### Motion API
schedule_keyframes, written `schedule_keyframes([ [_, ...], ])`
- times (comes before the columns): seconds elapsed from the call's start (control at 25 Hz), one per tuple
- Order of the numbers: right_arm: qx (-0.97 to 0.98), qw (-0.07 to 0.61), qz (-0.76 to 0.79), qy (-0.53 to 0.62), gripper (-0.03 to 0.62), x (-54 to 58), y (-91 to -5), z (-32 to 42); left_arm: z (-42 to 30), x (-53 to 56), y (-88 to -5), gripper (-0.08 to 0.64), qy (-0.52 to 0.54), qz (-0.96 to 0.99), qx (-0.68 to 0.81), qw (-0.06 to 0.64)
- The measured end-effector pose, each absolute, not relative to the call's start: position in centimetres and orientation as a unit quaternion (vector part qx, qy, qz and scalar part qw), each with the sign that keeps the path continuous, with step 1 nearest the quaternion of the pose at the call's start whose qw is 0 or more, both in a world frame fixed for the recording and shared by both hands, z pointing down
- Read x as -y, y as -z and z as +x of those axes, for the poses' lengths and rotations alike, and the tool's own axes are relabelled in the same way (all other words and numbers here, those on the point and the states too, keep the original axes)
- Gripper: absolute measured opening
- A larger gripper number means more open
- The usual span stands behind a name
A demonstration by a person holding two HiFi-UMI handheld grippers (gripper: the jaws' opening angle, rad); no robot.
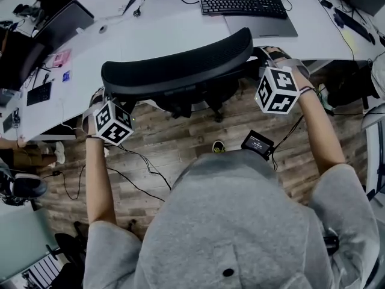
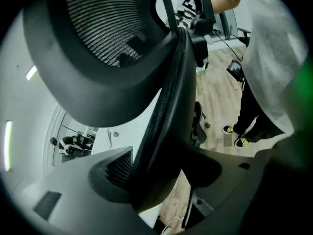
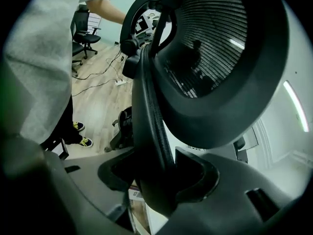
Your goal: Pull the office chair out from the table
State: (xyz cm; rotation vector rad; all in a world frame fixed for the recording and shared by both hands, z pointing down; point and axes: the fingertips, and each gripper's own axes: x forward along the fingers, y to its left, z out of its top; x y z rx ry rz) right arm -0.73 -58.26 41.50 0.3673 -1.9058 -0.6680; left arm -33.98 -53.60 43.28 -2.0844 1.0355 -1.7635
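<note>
The black mesh-backed office chair (image 1: 180, 65) stands tucked against the white table (image 1: 174, 32), its curved back top facing me. My left gripper (image 1: 100, 101) is at the back's left end, and my right gripper (image 1: 269, 58) is at its right end; the tips are partly hidden by the chair. In the left gripper view the chair's back frame (image 2: 171, 97) runs between the wide-apart jaws of the left gripper (image 2: 161, 180), with a gap showing on one side. In the right gripper view the frame (image 3: 149, 111) likewise lies between the spread jaws of the right gripper (image 3: 156, 180).
A keyboard (image 1: 242, 5) and a closed laptop (image 1: 261, 27) lie on the table behind the chair. Cables (image 1: 138, 170) trail over the wooden floor at the left. A small black device (image 1: 257, 143) hangs at the person's waist. Other office chairs (image 3: 83, 31) stand further back.
</note>
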Motion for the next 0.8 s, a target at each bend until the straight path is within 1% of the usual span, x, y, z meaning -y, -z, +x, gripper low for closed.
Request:
schedule_keyframes([
  [0.2, 0.773, 0.543, 0.138, 0.297, 0.224, 58.5, -43.2, -1.0, -33.8, 53.8, -44.0, 0.298, 0.629, -0.685, -0.339, 0.142],
  [0.28, 0.767, 0.549, 0.137, 0.301, 0.224, 58.6, -43.5, -0.8, -33.7, 54.3, -43.7, 0.259, 0.619, -0.687, -0.348, 0.156],
  [0.36, 0.761, 0.556, 0.135, 0.306, 0.223, 58.8, -43.7, -0.7, -33.7, 54.9, -43.5, 0.183, 0.609, -0.688, -0.356, 0.170],
  [0.44, 0.758, 0.560, 0.136, 0.305, 0.222, 59.0, -43.8, -0.8, -33.8, 55.0, -43.5, 0.179, 0.608, -0.689, -0.354, 0.173],
  [0.52, 0.751, 0.567, 0.138, 0.309, 0.215, 59.3, -43.9, -0.7, -33.8, 54.9, -43.6, 0.160, 0.614, -0.689, -0.343, 0.174],
  [0.56, 0.745, 0.571, 0.139, 0.315, 0.182, 59.4, -43.9, -0.6, -33.8, 54.7, -43.7, 0.145, 0.619, -0.689, -0.335, 0.175],
  [0.6, 0.739, 0.574, 0.139, 0.323, 0.128, 59.5, -43.9, -0.5, -33.7, 54.6, -43.7, 0.131, 0.624, -0.688, -0.326, 0.176],
  [0.64, 0.735, 0.577, 0.139, 0.329, 0.097, 59.4, -43.9, -0.4, -33.6, 54.4, -43.7, 0.121, 0.627, -0.688, -0.320, 0.176],
  [0.8, 0.729, 0.583, 0.135, 0.332, 0.086, 58.9, -44.1, -0.2, -33.7, 53.8, -44.0, 0.112, 0.632, -0.688, -0.310, 0.177],
])
